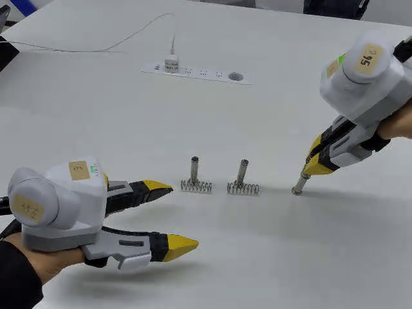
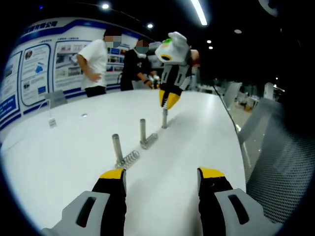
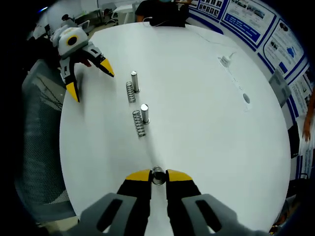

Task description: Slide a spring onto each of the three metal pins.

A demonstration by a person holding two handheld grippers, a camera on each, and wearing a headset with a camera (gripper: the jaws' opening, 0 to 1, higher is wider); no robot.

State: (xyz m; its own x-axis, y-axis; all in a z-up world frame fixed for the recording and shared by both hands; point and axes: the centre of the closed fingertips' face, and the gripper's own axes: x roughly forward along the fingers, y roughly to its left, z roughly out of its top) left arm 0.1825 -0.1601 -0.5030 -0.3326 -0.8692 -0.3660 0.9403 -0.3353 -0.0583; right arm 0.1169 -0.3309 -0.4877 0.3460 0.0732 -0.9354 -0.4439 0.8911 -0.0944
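My right gripper (image 1: 309, 168) holds the third pin (image 1: 299, 187), tilted, toward the right edge of the table (image 1: 270, 129). Both springs (image 1: 196, 187) lie flat beside the two upright pins (image 1: 194, 168), nearer my wide-open left gripper (image 1: 183, 215).

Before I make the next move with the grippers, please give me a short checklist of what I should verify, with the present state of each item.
1. Right gripper shut on the third pin: ok.
2. Third pin upright: not ok, it leans, with its lower end on the table.
3. Left pin and middle pin standing upright: ok.
4. Springs on pins: not ok, the left spring and middle spring lie flat beside their pins.
5. Left gripper free to take a spring: ok, jaws apart, holding nothing.
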